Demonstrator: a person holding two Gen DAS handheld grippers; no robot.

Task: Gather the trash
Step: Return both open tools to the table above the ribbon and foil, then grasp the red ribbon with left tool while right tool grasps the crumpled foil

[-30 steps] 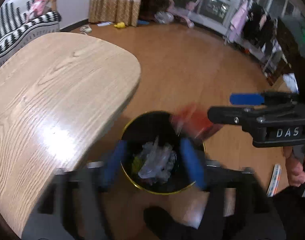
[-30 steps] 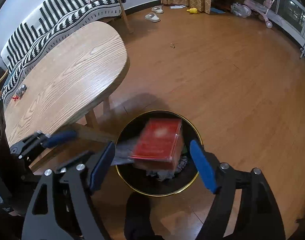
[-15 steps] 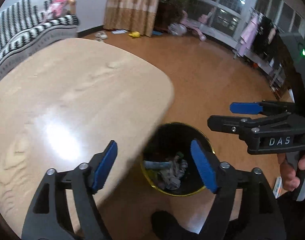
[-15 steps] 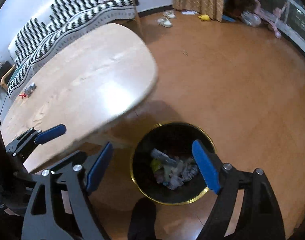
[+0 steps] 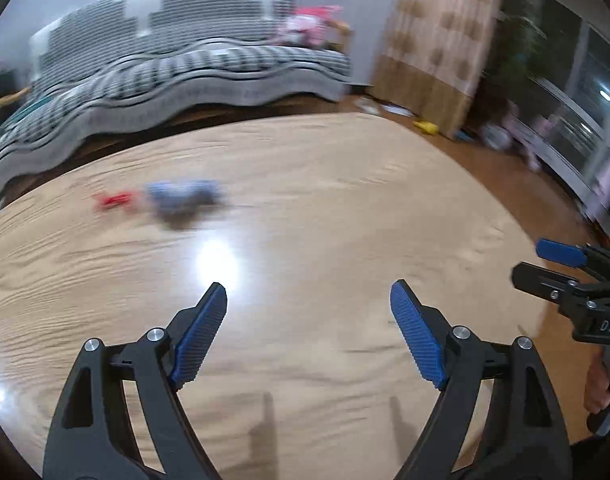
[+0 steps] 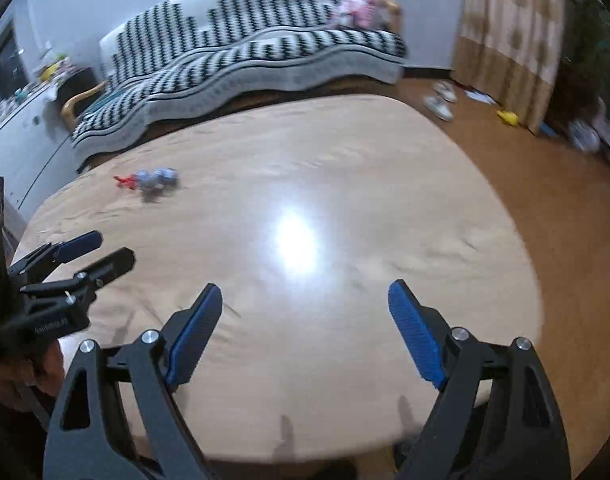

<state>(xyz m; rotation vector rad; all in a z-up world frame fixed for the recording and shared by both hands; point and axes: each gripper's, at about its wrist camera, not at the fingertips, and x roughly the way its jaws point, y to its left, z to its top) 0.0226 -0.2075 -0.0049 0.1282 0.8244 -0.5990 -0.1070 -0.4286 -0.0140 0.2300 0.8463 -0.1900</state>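
A crumpled blue-grey wrapper (image 5: 183, 200) with a small red scrap (image 5: 113, 201) beside it lies on the far left part of the wooden table (image 5: 345, 200). My left gripper (image 5: 308, 292) hovers over the table's near half, its jaws opening with nothing between them. The wrapper (image 6: 157, 178) and the red scrap (image 6: 125, 181) also show on the table (image 6: 365, 184) in the right wrist view. My right gripper (image 6: 305, 288) is open and empty above the near table top. Each gripper shows in the other's view: right gripper (image 5: 545, 262), left gripper (image 6: 101, 250).
A black-and-white patterned sofa (image 6: 245, 60) runs behind the table. A beige curtain (image 5: 437, 60), slippers (image 6: 441, 100) and a yellow toy (image 6: 507, 117) are on the floor at the right. A white cabinet (image 6: 21, 136) stands at the far left.
A red box left the right gripper and fell into the black bin. Both views then swung up from the bin to the table top, and the bin left view. Both jaws spread wider.
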